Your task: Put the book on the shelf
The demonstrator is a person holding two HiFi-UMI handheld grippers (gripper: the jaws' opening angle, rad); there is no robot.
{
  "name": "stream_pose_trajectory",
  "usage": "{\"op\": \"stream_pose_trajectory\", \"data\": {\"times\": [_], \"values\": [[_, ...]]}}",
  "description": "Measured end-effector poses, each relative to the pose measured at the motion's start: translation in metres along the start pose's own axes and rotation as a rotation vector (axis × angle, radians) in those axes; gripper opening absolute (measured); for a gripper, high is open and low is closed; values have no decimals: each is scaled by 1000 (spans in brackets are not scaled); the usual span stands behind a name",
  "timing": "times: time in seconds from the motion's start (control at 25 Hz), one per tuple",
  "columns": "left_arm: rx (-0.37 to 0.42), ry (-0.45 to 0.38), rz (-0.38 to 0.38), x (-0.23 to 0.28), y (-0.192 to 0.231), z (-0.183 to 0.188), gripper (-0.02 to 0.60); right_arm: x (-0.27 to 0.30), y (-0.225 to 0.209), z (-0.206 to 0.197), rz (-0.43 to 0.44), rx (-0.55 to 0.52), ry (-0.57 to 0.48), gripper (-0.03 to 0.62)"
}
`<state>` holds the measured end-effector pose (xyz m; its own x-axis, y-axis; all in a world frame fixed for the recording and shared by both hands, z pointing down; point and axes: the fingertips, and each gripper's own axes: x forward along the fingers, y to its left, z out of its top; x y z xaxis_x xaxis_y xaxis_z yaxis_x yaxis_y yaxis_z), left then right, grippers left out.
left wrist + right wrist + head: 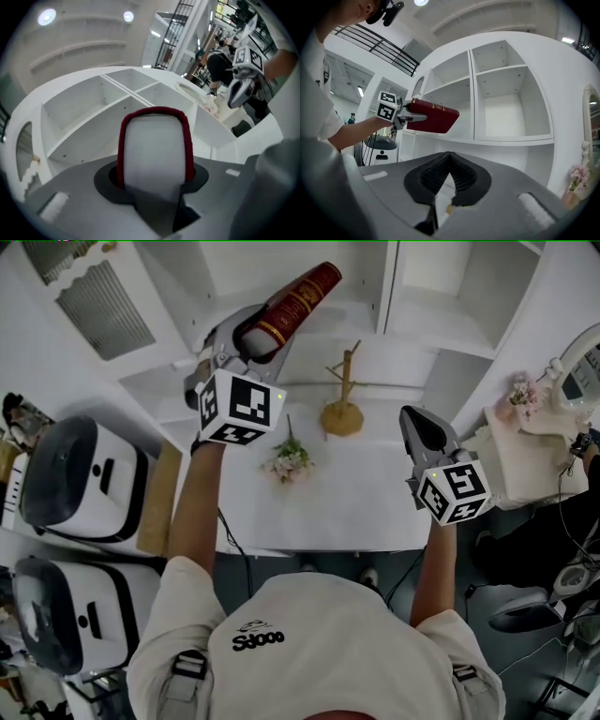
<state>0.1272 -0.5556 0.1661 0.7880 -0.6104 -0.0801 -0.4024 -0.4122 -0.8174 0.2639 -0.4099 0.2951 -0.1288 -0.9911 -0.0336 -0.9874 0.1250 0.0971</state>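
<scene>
A dark red book [292, 302] with gold print is held up in front of the white shelf unit [398, 287], tilted with its far end toward a compartment. My left gripper [255, 341] is shut on its near end. In the left gripper view the book's white page edge [152, 140] stands between the jaws, and open shelf compartments [89, 112] lie beyond. My right gripper [419, 426] hovers lower at the right, shut with nothing in it. The right gripper view shows its ribbed pads [459, 176] meeting, with the book [436, 117] and left gripper [404, 115] in front of the shelf [501, 98].
On the white counter [356, 507] below the shelf stand a wooden branch-shaped stand [343, 401] and a small bunch of flowers [289, 460]. Two white machines [75, 479] sit at the left. A small table with flowers [520, 395] is at the right.
</scene>
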Motion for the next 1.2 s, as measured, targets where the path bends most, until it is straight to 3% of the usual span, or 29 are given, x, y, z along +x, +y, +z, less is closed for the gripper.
{"op": "stream_pose_trajectory", "data": {"times": [0.24, 0.48, 0.8, 1.0, 1.2], "values": [[244, 130, -84, 50, -47, -13, 243, 9, -25, -7, 57, -26, 39, 2], [398, 260, -263, 88, -100, -30, 347, 11, -53, -19, 61, -20, 60, 2], [349, 341, -364, 129, -112, -32, 396, 14, -73, -33, 57, 10, 67, 2], [415, 400, -417, 159, -131, -41, 559, 12, -79, -45, 59, 22, 89, 2], [391, 426, -423, 175, -130, -40, 565, 7, -93, -49, 35, 43, 94, 2]]}}
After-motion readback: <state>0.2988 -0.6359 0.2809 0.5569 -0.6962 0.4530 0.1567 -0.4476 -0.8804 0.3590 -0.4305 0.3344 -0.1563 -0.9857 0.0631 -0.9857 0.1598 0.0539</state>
